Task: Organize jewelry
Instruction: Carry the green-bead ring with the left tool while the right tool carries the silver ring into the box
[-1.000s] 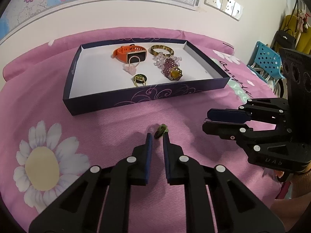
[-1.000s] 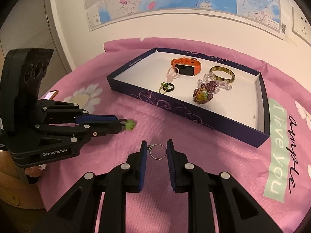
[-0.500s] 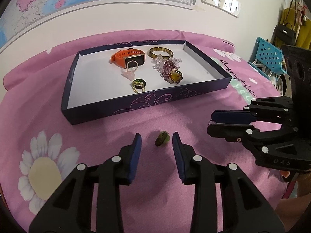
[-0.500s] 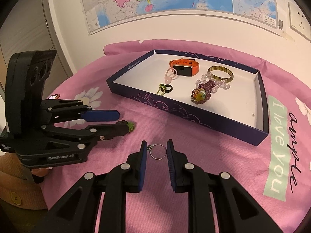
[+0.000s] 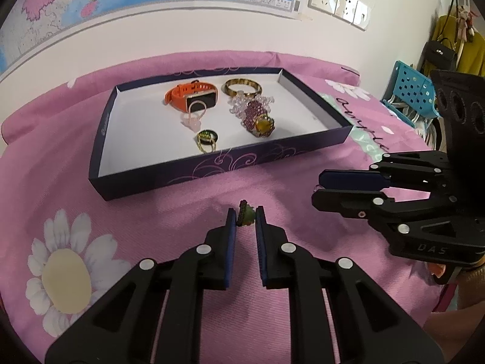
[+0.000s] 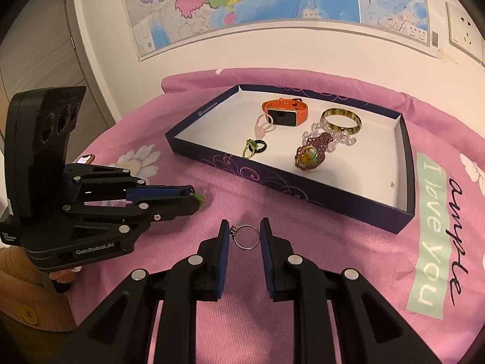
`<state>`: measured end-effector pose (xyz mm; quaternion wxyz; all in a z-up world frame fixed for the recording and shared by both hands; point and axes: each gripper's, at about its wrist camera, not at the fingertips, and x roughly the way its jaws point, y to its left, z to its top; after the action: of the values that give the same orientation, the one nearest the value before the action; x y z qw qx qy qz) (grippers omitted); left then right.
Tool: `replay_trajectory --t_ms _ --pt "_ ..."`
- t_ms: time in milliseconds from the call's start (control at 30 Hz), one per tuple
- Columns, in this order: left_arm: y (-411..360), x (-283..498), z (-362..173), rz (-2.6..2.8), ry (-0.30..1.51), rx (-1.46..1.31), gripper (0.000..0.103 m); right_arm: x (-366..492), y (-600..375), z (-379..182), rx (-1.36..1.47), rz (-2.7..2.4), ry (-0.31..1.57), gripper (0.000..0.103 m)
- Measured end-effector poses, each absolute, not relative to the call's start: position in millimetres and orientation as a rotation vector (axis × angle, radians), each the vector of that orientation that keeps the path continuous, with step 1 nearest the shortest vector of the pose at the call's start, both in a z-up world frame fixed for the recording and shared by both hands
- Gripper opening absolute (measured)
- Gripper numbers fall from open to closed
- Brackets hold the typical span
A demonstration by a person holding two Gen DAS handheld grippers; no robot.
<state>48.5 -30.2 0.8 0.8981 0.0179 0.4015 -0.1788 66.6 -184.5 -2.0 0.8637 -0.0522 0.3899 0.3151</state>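
Left tongs (image 5: 245,217) had just been closing and were clenched on a green ring (image 5: 245,212), pinched at the very tips, low over the pink cloth (image 5: 182,212) just in front of the tray (image 5: 212,170). Right tongs (image 6: 245,233) were clamped on a silver ring (image 6: 246,236), band flat between the pads, small setting against the left pad, also near the cloth.

Both rings were judged light, stiff and slick — easily popped out of a tip grip; the green one, knobbly, was best taken across its stone, the silver one across the band's width. Stones could be chipped if dropped into the tray onto the watch (image 6: 285,115) or bangle (image 6: 341,119).

Writing was read: "GenRobot.AI" on the left tongs' body in the right view, "DAS" on the right tongs' body in the left view, "I love You" on the cloth. The tray's small rim logo was too blurred to read.
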Motion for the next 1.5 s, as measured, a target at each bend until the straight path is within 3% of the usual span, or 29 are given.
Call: replay_trajectory --t_ms 1500 --pt "-29.3 83.2 42.3 -0.333 0.721 0.012 0.013 116.5 -183.0 31.5 -0.104 0.637 0.704 0.019"
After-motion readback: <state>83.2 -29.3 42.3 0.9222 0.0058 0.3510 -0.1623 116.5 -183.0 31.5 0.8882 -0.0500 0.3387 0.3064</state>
